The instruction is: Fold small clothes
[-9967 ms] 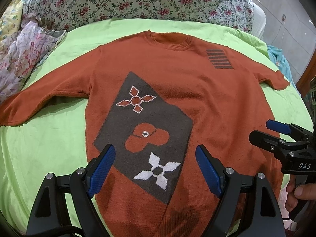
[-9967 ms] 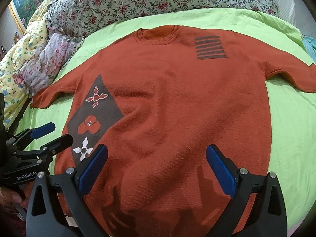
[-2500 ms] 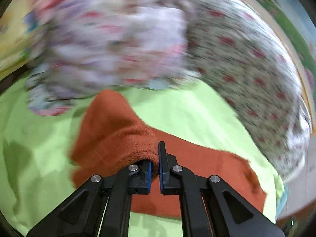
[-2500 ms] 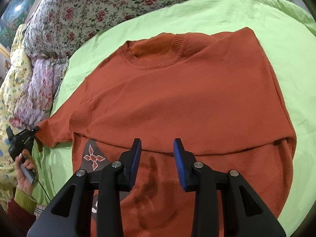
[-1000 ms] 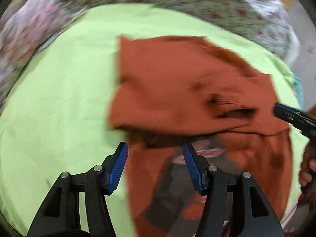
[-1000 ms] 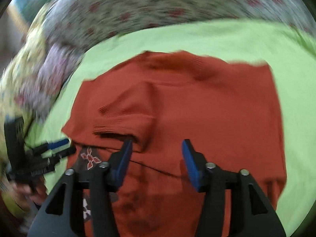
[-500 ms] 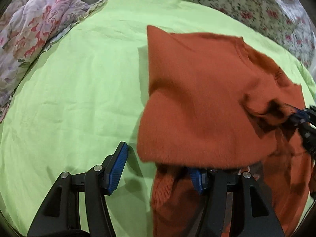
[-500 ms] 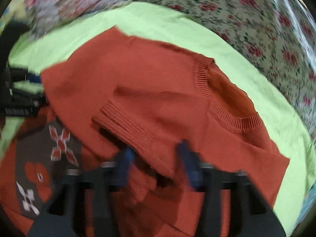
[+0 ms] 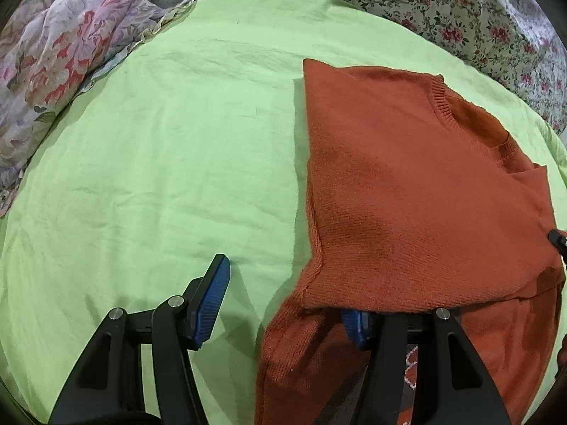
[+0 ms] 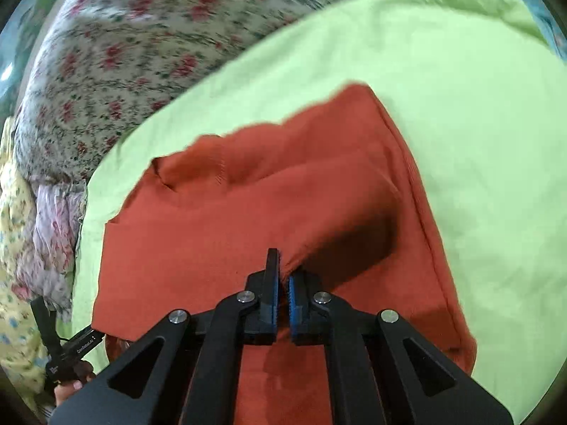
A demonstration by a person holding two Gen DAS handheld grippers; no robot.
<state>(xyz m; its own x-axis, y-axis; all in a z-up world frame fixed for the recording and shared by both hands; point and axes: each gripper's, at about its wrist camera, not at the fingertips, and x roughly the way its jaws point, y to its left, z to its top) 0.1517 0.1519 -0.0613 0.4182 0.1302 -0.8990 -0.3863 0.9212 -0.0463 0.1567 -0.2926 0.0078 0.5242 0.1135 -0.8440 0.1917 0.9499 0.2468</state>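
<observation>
Both sleeves look folded onto the orange sweater [image 9: 407,191] lying on the green bed [image 9: 159,148]; right hand-held gripper [image 10: 281,276] clenched on a fabric fold, left hand-held gripper [image 9: 283,304] released at its edge, body folds remaining

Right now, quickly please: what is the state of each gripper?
Left gripper: open, one finger tucked under the fold of the orange sweater, gripping nothing.
Right gripper: closed, pinching a fold of the sweater.

Floral bedding [image 10: 117,56] blurred by motion
</observation>
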